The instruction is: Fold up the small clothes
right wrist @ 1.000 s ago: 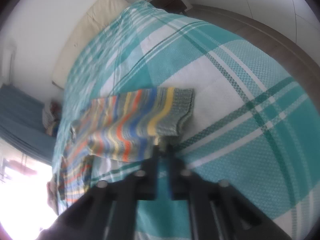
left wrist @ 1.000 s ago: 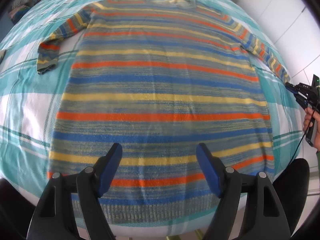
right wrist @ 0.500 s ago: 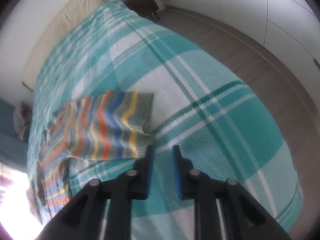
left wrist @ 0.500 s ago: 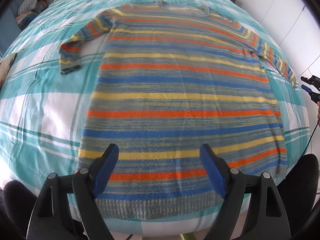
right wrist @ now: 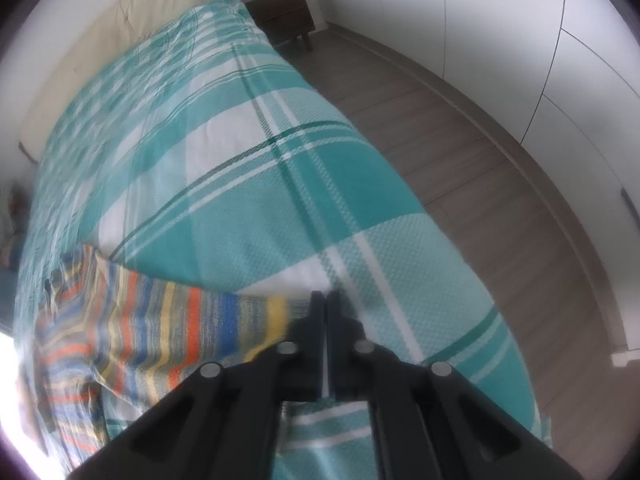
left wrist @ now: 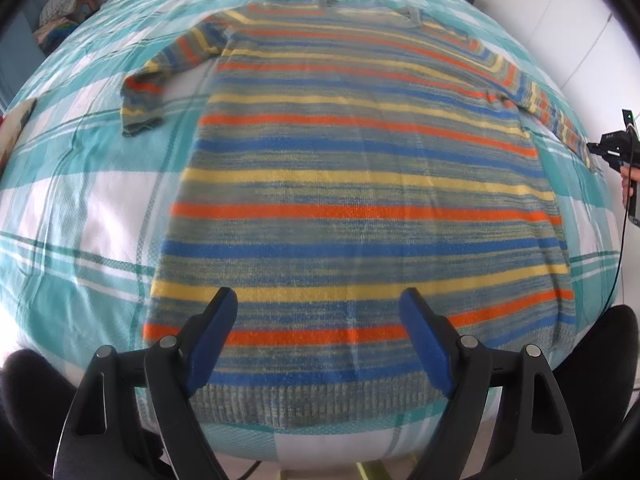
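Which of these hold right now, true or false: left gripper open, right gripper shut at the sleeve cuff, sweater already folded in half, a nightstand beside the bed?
1. The left gripper is open over the hem. True.
2. The right gripper is shut at the sleeve cuff. True.
3. The striped sweater is folded in half. False: it lies spread flat on the bedspread, both sleeves out.
4. A dark nightstand stands beside the bed. True.
5. The left gripper grips the hem. False: it holds nothing.
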A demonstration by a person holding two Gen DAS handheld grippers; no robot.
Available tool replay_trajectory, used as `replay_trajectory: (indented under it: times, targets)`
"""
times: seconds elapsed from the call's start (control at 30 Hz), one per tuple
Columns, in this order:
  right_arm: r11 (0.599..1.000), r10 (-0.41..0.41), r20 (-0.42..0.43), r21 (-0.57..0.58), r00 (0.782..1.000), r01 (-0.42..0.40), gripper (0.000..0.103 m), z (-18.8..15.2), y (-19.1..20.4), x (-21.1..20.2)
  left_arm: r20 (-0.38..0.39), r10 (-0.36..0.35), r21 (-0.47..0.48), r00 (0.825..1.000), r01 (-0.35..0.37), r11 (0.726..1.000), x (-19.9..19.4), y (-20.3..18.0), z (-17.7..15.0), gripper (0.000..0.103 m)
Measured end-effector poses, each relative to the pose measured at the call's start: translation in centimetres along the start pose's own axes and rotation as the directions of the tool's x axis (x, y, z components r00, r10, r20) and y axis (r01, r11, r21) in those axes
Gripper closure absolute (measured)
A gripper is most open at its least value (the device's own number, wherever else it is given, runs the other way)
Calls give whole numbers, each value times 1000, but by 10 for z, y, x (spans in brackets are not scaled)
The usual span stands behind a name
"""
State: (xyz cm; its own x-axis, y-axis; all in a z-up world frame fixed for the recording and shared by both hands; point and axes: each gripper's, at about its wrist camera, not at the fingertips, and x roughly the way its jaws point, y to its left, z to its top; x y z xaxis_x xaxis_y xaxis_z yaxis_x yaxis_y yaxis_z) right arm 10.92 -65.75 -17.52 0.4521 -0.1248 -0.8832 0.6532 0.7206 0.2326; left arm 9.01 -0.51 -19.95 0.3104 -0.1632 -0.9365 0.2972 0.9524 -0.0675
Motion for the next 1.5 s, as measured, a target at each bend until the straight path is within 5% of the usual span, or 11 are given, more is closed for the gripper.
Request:
replay_trajectory:
  times: [0.2,0.4,0.57,0.7,0.77,0.87,1.0,1.27,1.3,1.37,1.5]
  targets:
    - [996,-58,41,-68,997,61,98,-2,14,-11,24,-3,46,1000,2,999,2,-13,8,18]
    - [970,176,-55,-161,983,-183,88,-49,43,-29,13,-36,64,999,35,997,20,-24,7,16]
    - [984,-10,-74,-177,997,-3,94,-93,22,-28,70,14,184,997,-27,983,35,-36,-8,3]
    - [976,22,24,-219,999,-16,79,-126,36,-84,105,-9,150,994,-7,989,41,-32,-11,0]
    - [964,71,66,-259,995,-52,47,-152,54,-114,109,-7,133,994,-7,991,43,-32,-11,0]
    - [943,185,104,-298,977,-147,40,-202,88,-146,35,-2,142,999,-3,990,40,-32,-3,1]
    - [896,285,58,-370,957,-244,37,-274,147,-157,144,-116,34,983,112,993,-18,21,22,6]
    - [820,336,-43,-478,941,-315,37,-337,223,-148,122,51,-237,991,-21,971,21,183,118,5]
    - [820,336,-45,-477,941,-315,37,-340,226,-149,113,74,-233,991,-46,971,33,188,124,20]
    - [812,340,-46,-489,939,-318,37,-342,234,-152,105,59,-219,993,-34,975,51,192,126,89]
    - [804,322,-26,-520,946,-288,37,-347,237,-161,311,135,43,941,-156,987,20,126,124,98]
